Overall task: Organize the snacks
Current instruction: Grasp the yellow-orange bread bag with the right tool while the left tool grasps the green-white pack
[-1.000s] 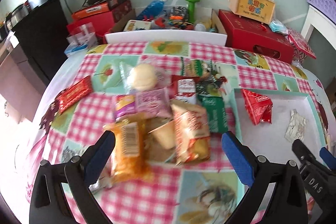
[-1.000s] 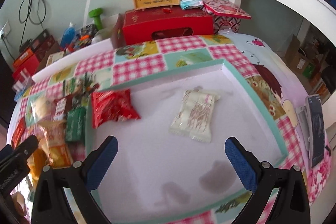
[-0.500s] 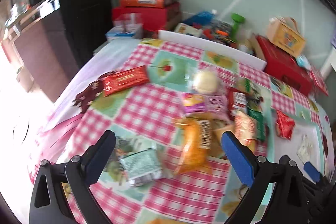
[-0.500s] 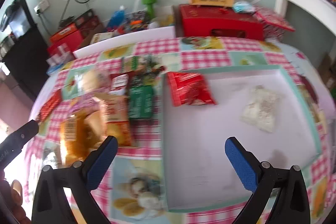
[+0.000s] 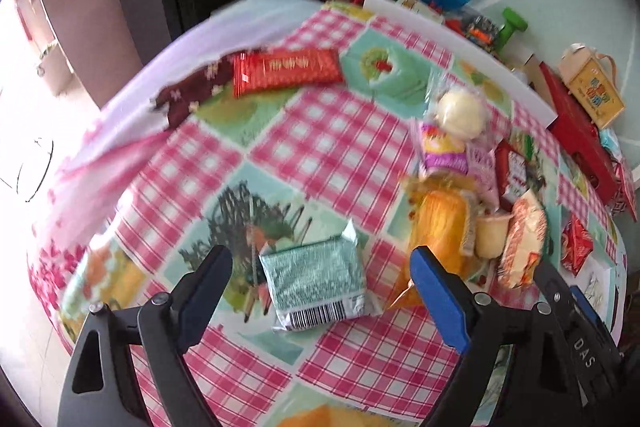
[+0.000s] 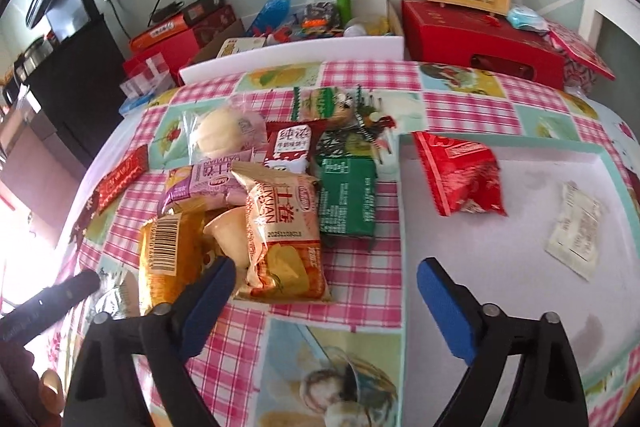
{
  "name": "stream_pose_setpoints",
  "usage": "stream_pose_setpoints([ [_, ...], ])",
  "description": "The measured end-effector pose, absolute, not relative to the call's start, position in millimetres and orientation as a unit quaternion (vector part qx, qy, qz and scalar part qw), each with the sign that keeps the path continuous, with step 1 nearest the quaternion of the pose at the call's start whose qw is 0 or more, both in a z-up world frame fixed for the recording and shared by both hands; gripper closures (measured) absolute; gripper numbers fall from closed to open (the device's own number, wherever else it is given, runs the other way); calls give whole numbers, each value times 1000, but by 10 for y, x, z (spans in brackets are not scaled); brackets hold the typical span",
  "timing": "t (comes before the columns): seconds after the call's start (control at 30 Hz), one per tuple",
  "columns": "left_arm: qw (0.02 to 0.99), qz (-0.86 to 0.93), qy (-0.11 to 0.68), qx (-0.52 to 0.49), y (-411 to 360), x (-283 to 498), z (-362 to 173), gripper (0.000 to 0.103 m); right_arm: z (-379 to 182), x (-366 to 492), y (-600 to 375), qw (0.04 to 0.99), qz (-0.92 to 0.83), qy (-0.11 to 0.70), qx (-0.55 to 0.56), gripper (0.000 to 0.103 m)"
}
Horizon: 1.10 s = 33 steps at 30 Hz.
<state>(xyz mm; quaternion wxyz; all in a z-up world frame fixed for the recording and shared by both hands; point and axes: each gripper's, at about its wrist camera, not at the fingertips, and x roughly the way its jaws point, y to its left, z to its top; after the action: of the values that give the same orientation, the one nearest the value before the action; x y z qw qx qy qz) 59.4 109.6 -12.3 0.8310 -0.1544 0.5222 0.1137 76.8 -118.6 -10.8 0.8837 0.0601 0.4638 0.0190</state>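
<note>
Two snacks in tray: a red crinkled packet (image 6: 460, 175) and a pale sachet (image 6: 576, 231) lay well apart inside the white tray (image 6: 500, 267), at the right of the right wrist view.
Heap still to sort: an orange-and-cream chip bag (image 6: 280, 239), a dark green packet (image 6: 346, 201), a yellow barcoded pack (image 6: 168, 259), a pudding cup (image 6: 230, 235), a wrapped bun (image 6: 222, 137) and pink wrappers crowded the checked tablecloth (image 6: 360, 283) left of the tray.
Stray snacks: a teal foil packet (image 5: 316, 279) sat alone at lower centre of the left wrist view; a long red bar (image 5: 286, 71) lay at upper left, near the cloth's edge.
Left gripper (image 5: 320, 291): jaws spread but closing, the teal foil packet between the blue pads (image 5: 438, 297) and not yet touched.
Right gripper (image 6: 324, 303): jaws wide but narrowing, nothing between them; the chip bag lay just ahead.
Change: a second earlier the left camera faced the heap and the right faced the tray; both views had since swung leftward, and both pairs of jaws had started in from full spread.
Meaning: two pickups looked about to begin, probably the teal packet and the chip bag, with most of the sorting still undone.
</note>
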Motion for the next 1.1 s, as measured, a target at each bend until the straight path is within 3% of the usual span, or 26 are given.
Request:
stream_pose_setpoints([
  [0.23, 808, 125, 548, -177, 1164, 592, -363, 13, -257, 865, -1021, 882, 34, 469, 36, 21],
  [0.33, 796, 122, 562, -190, 1168, 607, -491, 26, -319, 893, -985, 880, 36, 472, 31, 25],
  [0.57, 792, 112, 572, -183, 1093, 629, -608, 38, -421, 942, -944, 878, 36, 476, 30, 34],
  [0.7, 793, 109, 570, -187, 1095, 653, -619, 45, -462, 964, -956, 878, 33, 476, 33, 47],
  [1.1, 807, 101, 546, -199, 1142, 663, -407, 46, -377, 932, -989, 881, 37, 471, 41, 61],
])
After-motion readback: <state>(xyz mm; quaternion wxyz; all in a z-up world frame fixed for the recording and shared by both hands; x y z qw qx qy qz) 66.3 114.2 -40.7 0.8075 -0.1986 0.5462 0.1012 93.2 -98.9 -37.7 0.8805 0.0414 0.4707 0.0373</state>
